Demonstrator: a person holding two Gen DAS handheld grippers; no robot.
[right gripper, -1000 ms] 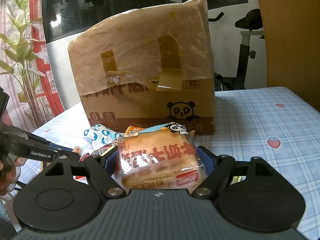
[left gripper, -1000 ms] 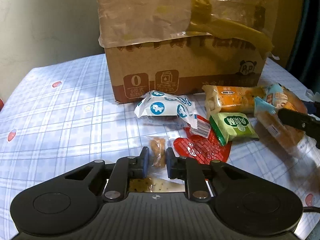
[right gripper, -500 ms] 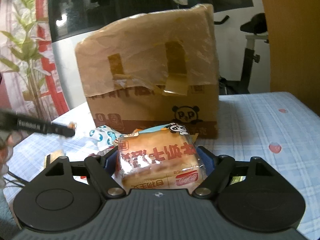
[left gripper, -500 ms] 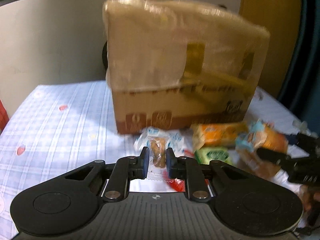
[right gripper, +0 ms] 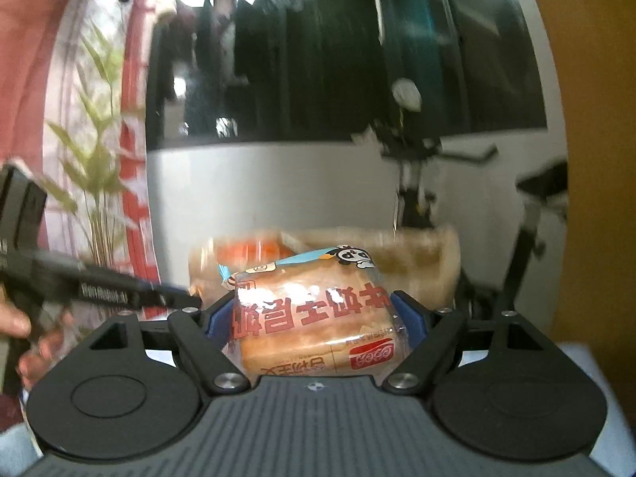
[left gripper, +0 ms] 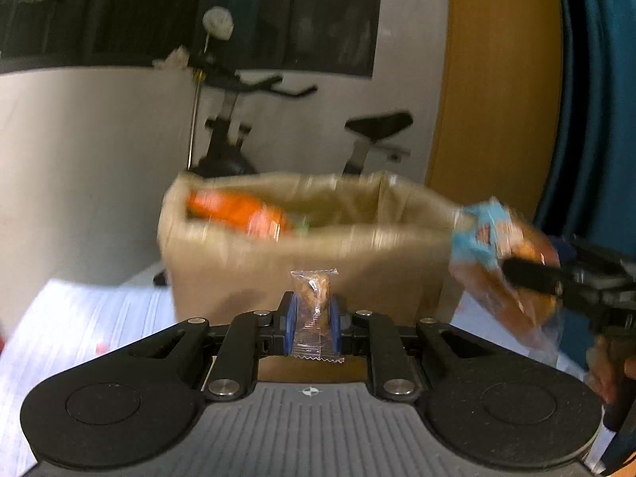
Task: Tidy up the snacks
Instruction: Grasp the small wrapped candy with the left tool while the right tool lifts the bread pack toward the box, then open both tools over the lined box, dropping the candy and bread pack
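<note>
Left wrist view showed the left tool (left gripper: 313,315) clenched on a clear snack packet (left gripper: 315,310); the right tool (right gripper: 317,320) gripped a bread pack (right gripper: 314,318) near the open cardboard box (left gripper: 302,274).

Both wrist views look forward over own fingers, near level with open box (left gripper: 302,262) (right gripper: 417,254) top; shared.

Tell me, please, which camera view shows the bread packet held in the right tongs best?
The right wrist view: the bread packet fills the middle of the frame, sharp, clamped between the right tongs, its red print readable. The left wrist view shows it only at the right edge, blurred and partly covered by a tong finger.
</note>
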